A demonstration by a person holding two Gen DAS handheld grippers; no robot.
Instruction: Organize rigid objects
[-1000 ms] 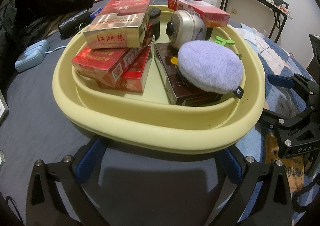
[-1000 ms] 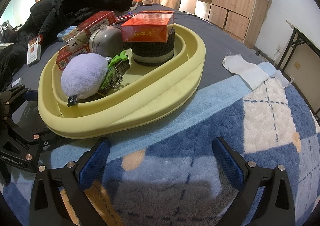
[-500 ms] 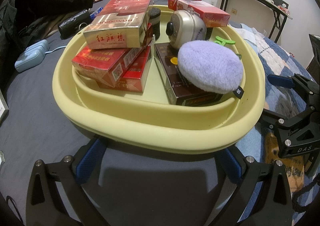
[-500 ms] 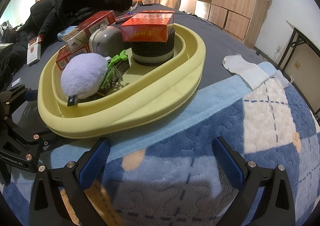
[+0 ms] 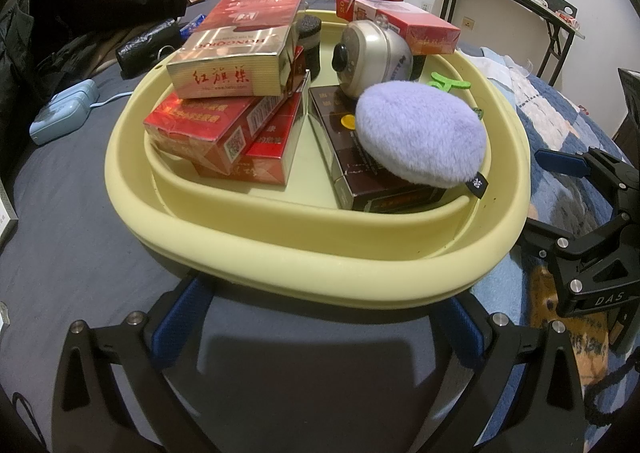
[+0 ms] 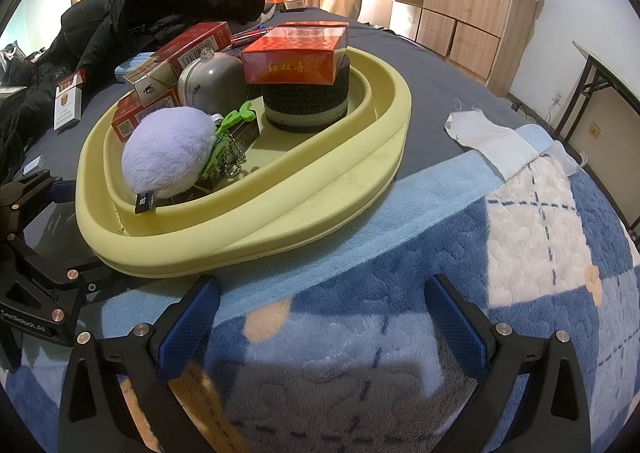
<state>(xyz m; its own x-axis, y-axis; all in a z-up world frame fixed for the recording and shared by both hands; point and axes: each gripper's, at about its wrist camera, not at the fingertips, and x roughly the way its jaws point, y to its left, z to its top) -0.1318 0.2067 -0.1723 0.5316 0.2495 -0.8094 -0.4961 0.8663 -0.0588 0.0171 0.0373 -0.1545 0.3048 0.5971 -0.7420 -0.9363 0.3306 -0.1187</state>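
A pale yellow oval basin (image 5: 320, 253) (image 6: 256, 221) sits on the bed. It holds stacked red cigarette cartons (image 5: 224, 133), a gold-sided carton (image 5: 236, 61) on top, a dark brown box (image 5: 360, 181), a silver round alarm clock (image 5: 372, 53) (image 6: 214, 81), a purple plush puff (image 5: 420, 139) (image 6: 168, 153), a green clip (image 6: 232, 121), and an orange-red box (image 6: 296, 53) on a black roll (image 6: 308, 101). My left gripper (image 5: 320, 329) is open, close to the basin's near rim. My right gripper (image 6: 320, 317) is open and empty over the blue blanket, beside the basin.
A black jacket (image 6: 152, 5) lies at the back. A light blue device (image 5: 60, 113) and an open cigarette pack (image 6: 68, 101) lie on the dark sheet. A white cloth (image 6: 492, 141) lies on the blue checked blanket (image 6: 480, 293). A folding table (image 5: 512, 1) stands beyond.
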